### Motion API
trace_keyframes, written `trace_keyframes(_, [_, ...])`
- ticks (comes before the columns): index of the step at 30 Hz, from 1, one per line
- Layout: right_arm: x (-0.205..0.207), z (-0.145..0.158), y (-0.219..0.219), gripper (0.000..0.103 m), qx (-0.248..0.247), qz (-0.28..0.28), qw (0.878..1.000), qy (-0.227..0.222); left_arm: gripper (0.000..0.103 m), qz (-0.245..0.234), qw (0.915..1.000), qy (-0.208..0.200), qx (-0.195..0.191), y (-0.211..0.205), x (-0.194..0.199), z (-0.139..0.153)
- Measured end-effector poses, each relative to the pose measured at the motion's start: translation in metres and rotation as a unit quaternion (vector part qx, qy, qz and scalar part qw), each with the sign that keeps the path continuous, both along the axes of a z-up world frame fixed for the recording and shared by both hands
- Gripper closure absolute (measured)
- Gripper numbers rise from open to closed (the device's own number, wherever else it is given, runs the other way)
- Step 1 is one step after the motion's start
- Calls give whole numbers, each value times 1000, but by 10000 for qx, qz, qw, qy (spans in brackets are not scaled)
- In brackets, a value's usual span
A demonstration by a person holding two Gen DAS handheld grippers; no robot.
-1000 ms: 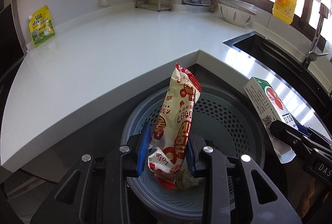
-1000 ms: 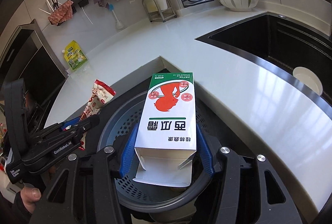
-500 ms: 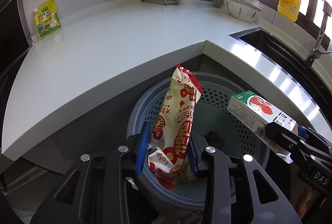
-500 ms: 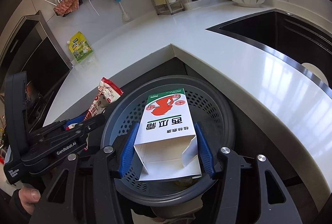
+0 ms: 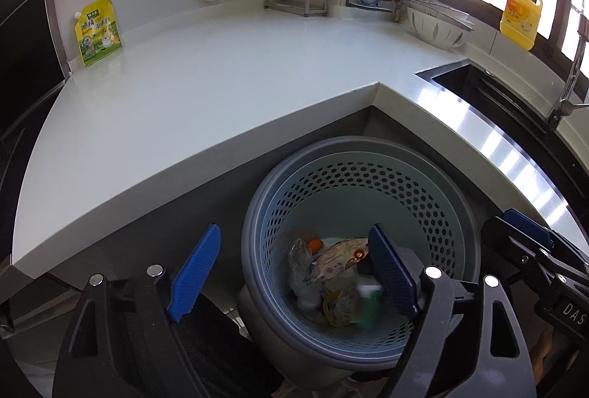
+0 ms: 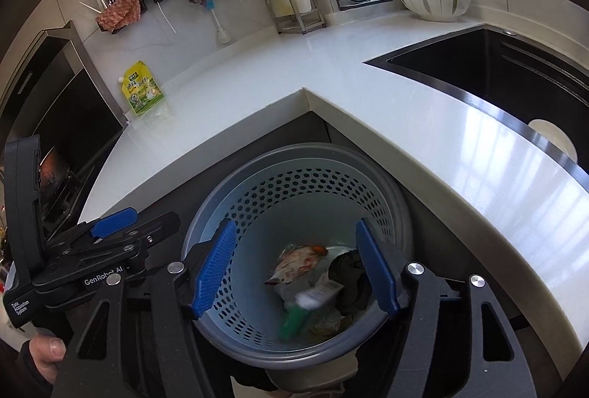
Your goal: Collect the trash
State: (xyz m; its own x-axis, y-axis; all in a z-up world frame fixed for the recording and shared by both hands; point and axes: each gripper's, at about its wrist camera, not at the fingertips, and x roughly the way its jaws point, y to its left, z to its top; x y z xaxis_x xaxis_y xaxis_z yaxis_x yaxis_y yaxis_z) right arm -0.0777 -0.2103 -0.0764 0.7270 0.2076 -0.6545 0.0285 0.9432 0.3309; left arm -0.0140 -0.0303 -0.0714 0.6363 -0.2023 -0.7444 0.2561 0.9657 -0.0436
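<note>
Both tongs hang over the trash bin, which sits on the floor in the notch of the white worktop. The left tongs have just been opening and now stand wide with nothing between the blue pads. The right tongs have also just been opening and are released too.

The snack wrapper lies at the bottom of the bin, lower centre of the left view, on top of other scraps. The green-and-white carton is down there as well, motion-blurred in the lower centre of the right view (likely not settled yet).

Step in hand looks like the drop into the bin, and it reads as nearly done. To finish it well: keep both tongs spread and lift straight up so neither pad clips the bin rim or the perforated wall, and keep the two tools apart, since the left one shows close at the lower left of the right view.

Possible next piece: the yellow pouch at the wall, upper left of the worktop, if it counts as trash.
</note>
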Motion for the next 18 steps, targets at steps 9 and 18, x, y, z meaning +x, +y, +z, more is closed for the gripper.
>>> trace_keyframes(9, [-7, 0, 4, 35, -66, -14, 10000, -14, 14, 116, 9998, -127, 29, 6, -8, 5])
trace_keyframes(18, [-16, 6, 8, 32, -100, -40, 9999, -106, 10, 157, 9996, -210, 57, 9, -17, 11])
